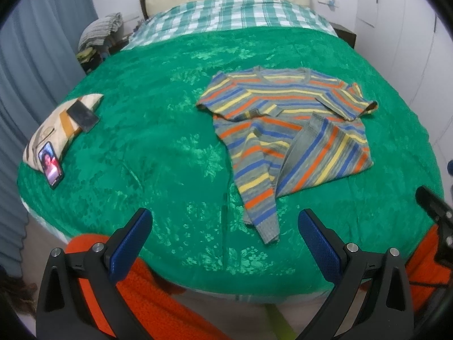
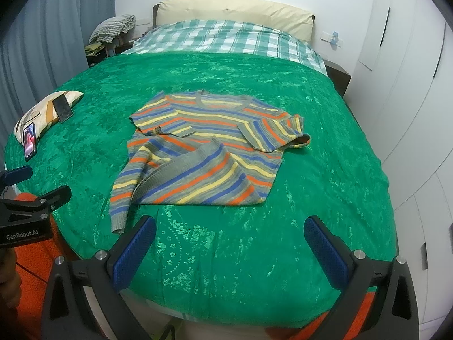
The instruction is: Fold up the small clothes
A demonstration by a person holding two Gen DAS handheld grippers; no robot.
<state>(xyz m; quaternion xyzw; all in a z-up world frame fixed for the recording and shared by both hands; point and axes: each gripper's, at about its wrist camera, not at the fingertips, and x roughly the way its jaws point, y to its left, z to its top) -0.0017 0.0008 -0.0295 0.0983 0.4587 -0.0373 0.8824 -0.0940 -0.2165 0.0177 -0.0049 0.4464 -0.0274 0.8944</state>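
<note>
Meanwhile, the striped sweater lies rumpled on the green bedspread; left gripper and right gripper hover near, jaws wide, empty.

sweater lies on the blanket in the middle of the bed | one sleeve reaches toward the near edge | pillow on the blanket far left | two phones lean on the pillow | headboard behind | wardrobe right of the bed
</note>
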